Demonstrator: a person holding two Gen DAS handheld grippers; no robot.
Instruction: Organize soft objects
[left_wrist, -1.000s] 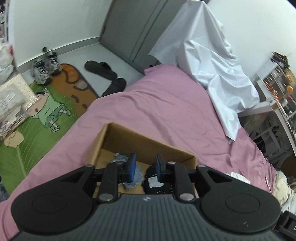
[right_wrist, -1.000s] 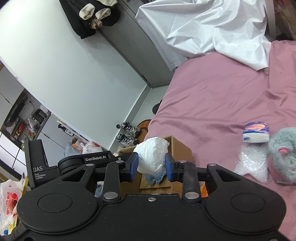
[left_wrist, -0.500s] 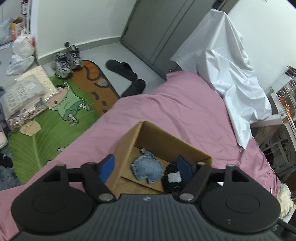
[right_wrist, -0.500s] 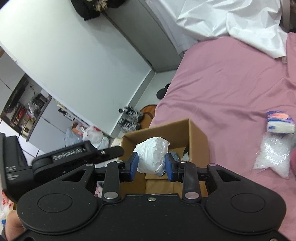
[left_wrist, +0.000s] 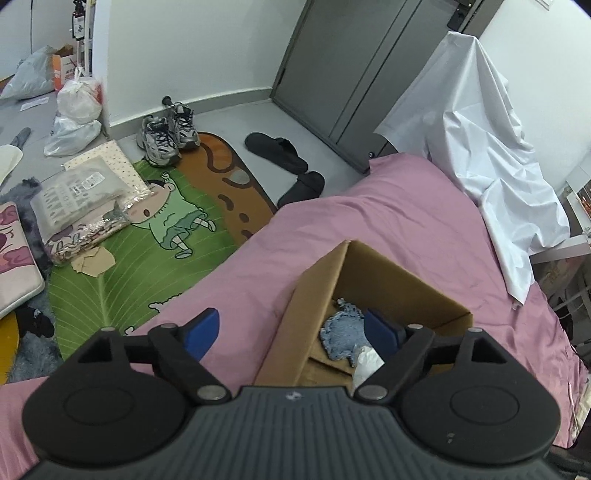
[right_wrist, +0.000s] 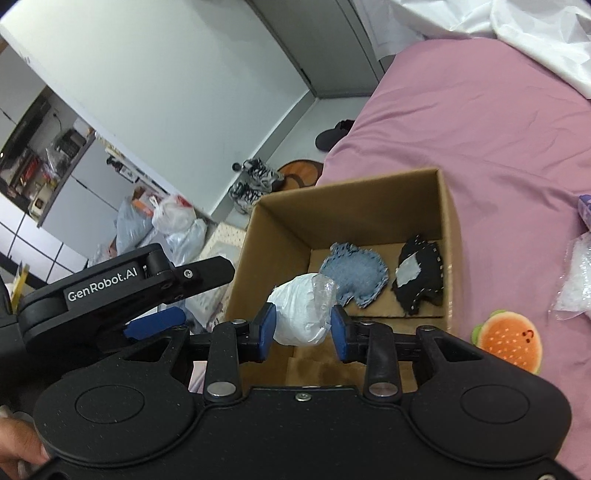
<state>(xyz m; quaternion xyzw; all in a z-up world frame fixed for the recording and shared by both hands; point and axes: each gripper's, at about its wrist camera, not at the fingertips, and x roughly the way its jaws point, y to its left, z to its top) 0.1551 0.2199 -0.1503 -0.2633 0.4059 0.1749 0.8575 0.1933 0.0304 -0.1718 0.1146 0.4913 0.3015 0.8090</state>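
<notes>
Right gripper (right_wrist: 302, 329) clamped on white bundle (right_wrist: 301, 317) above cardboard box (right_wrist: 448, 236), denim piece (right_wrist: 356, 273) at 1 o'clock; left gripper (left_wrist: 293, 334) fingers wide apart.

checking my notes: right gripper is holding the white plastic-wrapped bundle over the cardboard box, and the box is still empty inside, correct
Not quite: the brown cardboard box is not empty. The right wrist view shows a light blue denim pad and a black fabric piece with a grey patch lying on its floor. The rest holds: the right gripper is shut on the white plastic-wrapped bundle over the box.
</notes>
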